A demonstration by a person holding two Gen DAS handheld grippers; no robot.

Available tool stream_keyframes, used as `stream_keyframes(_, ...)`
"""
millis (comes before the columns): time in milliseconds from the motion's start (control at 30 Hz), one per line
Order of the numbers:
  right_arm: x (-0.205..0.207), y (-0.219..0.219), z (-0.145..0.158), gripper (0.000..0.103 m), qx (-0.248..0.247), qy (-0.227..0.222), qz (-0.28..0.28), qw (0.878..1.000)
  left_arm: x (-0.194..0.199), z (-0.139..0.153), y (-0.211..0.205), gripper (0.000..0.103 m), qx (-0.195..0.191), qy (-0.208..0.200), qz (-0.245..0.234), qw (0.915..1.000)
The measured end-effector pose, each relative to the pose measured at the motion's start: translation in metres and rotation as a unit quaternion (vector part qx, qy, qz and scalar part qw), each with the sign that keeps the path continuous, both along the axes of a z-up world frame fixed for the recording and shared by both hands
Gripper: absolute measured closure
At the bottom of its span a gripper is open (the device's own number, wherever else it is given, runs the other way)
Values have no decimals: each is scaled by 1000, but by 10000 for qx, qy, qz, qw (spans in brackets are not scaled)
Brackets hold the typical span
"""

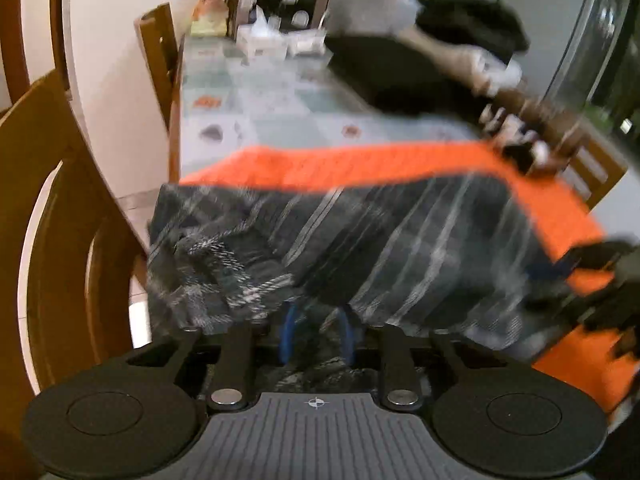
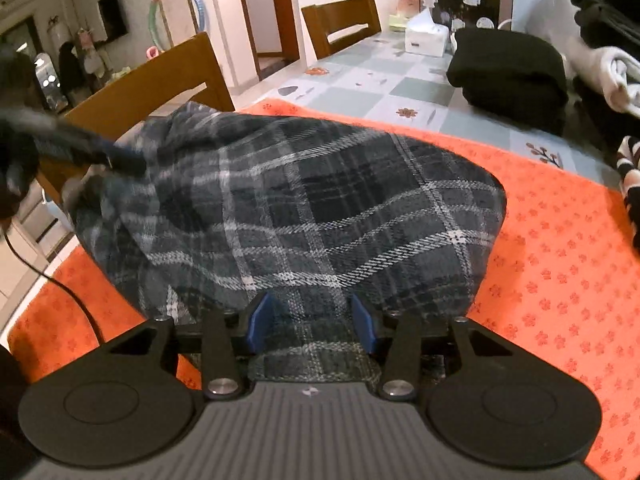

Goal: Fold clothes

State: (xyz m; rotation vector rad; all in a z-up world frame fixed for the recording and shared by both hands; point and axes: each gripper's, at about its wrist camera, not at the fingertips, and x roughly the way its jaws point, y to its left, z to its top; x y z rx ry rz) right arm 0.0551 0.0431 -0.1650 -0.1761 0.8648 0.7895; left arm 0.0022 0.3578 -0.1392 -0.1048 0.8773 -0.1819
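A dark grey plaid garment lies bunched across an orange mat that covers the near part of the surface, filling the centre of both views.

In the right wrist view, the right gripper sits at lower centre with its blue pads standing moderately apart. A fold of the plaid cloth runs straight between them and back under the camera; the cloth fills the gap, and the jaws appear closed on it.

In the left wrist view, heavily blurred, the left gripper is at lower centre with its blue pads set fairly narrow. Plaid fabric runs between them and bunches just above, so the jaws seem to grip the cloth's near edge. The same gripper shows at the left edge of the right wrist view, its tip against the garment's upper left corner.

Folded black clothing rests on the surface at upper right, well apart from the plaid piece. Wooden chairs stand along the left.
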Motion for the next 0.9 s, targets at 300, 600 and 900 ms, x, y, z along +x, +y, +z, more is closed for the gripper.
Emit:
stream_keyframes(300, 9, -51, 26, 36, 702, 208, -1150, 9907, -20, 23, 24, 42, -281, -644, 577, 9959)
stream_keyframes(600, 42, -94, -23, 36, 1710, 1414, -2173, 9505, -1, -5, 49, 33, -897, -81, 1189, 9888)
stream_keyframes(900, 43, -95, -33, 73, 2343, 1750, -2400, 9257, -1, -12, 50, 64, -1201, -91, 1294, 9843)
